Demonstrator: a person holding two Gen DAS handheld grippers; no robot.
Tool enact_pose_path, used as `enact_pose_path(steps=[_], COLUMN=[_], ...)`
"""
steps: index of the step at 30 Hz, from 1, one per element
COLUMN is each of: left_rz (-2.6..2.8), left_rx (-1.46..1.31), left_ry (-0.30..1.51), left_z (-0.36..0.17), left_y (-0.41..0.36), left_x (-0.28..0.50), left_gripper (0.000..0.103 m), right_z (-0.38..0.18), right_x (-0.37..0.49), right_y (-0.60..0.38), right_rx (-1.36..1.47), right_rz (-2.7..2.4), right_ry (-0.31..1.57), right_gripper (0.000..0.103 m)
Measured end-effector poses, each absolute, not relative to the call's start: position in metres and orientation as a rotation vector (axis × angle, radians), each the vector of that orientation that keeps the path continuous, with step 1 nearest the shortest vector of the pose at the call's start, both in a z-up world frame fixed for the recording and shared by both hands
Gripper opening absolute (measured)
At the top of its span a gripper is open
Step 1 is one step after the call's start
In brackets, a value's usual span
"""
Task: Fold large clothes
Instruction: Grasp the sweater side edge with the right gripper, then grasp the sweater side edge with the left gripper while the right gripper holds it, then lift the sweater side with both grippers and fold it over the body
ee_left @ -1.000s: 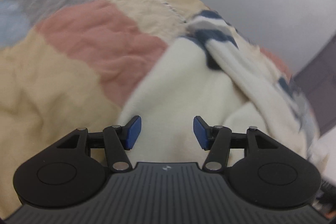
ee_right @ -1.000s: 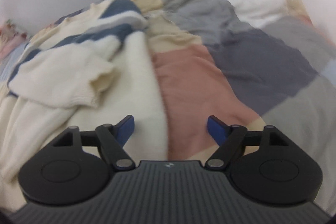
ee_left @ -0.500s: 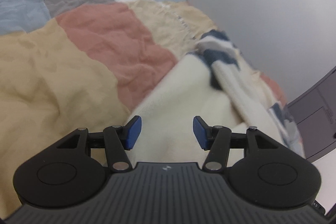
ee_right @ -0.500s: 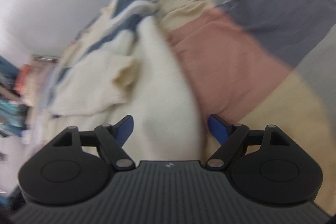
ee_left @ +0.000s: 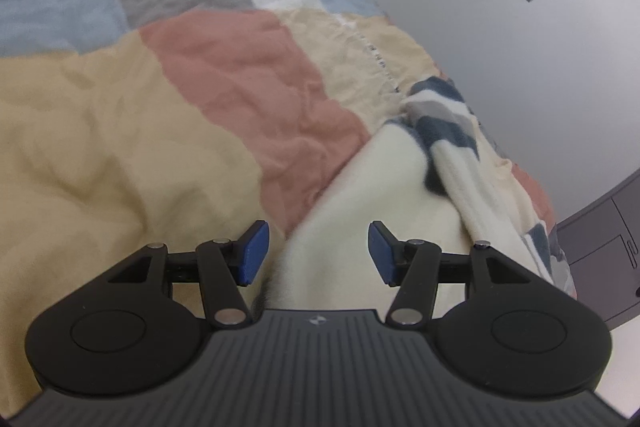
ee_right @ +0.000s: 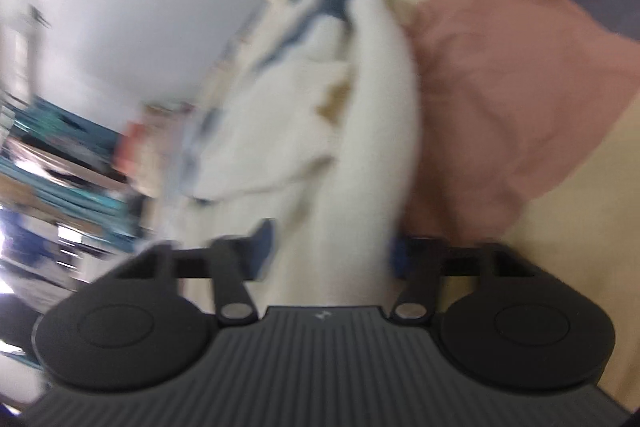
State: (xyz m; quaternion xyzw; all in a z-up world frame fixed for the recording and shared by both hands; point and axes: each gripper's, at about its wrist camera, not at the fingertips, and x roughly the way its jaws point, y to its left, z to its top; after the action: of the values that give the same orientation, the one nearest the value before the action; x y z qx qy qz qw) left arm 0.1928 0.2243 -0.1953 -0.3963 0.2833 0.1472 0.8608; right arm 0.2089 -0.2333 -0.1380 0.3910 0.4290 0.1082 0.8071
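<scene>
Your right gripper (ee_right: 330, 247) is closing, a fold of the cream knit sweater with blue-grey stripes (ee_right: 360, 131) between its blue pads. Your left gripper (ee_left: 316, 249) stays parted, pads clear of the sweater's (ee_left: 384, 195) near edge on the patchwork quilt (ee_left: 120, 131).

You see cream knit sweater (ee_left: 360, 195), navy-grey stripes; patchwork quilt (ee_left: 240, 83) in tan, salmon, grey, blue.
</scene>
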Motion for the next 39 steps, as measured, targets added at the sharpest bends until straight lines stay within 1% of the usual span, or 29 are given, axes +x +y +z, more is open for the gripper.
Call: enact_pose_path(steps=[1, 4, 9, 14, 20, 21, 22, 23, 24, 28, 29, 33, 39], left_rz=[0.307, 0.3, 0.291, 0.244, 0.241, 0.233, 0.222, 0.215, 0.209, 0.171, 0.164, 0.116, 0.008], left_rx=[-0.836, -0.832, -0.823, -0.892, -0.845, -0.832, -0.82, -0.805, -0.797, -0.799, -0.801, -0.822, -0.9], left_ry=[0.604, 0.628, 0.649, 0.678, 0.726, 0.736, 0.744, 0.754, 0.758, 0.772, 0.77, 0.722, 0.568], left_z=[-0.197, -0.199, -0.202, -0.211, -0.215, -0.215, -0.215, -0.215, -0.215, -0.217, -0.217, -0.208, -0.179], left_y=[0.225, 0.224, 0.224, 0.226, 0.216, 0.213, 0.21, 0.208, 0.206, 0.202, 0.201, 0.201, 0.209], left_x=[0.194, 0.196, 0.199, 0.2, 0.206, 0.208, 0.209, 0.211, 0.212, 0.214, 0.214, 0.209, 0.183], left_gripper=[0.061, 0.061, 0.06, 0.06, 0.06, 0.057, 0.052, 0.039, 0.032, 0.018, 0.013, 0.01, 0.008], right_z=[-0.141, -0.148, -0.133, -0.121, -0.131, -0.132, -0.133, -0.134, -0.135, -0.137, -0.137, -0.131, -0.106], right_x=[0.211, 0.212, 0.205, 0.197, 0.196, 0.196, 0.196, 0.196, 0.195, 0.195, 0.195, 0.19, 0.173], right_y=[-0.231, -0.232, -0.239, -0.244, -0.249, -0.249, -0.248, -0.248, -0.247, -0.244, -0.243, -0.243, -0.237], right_rx=[0.799, 0.786, 0.756, 0.739, 0.746, 0.754, 0.758, 0.759, 0.759, 0.758, 0.758, 0.769, 0.758], right_rz=[0.198, 0.145, 0.134, 0.13, 0.106, 0.103, 0.1, 0.097, 0.096, 0.112, 0.118, 0.131, 0.183], right_ry=[0.944, 0.987, 0.923, 0.848, 0.875, 0.882, 0.887, 0.892, 0.895, 0.901, 0.903, 0.858, 0.733], right_gripper=[0.028, 0.022, 0.018, 0.017, 0.017, 0.017, 0.017, 0.017, 0.017, 0.017, 0.017, 0.017, 0.016])
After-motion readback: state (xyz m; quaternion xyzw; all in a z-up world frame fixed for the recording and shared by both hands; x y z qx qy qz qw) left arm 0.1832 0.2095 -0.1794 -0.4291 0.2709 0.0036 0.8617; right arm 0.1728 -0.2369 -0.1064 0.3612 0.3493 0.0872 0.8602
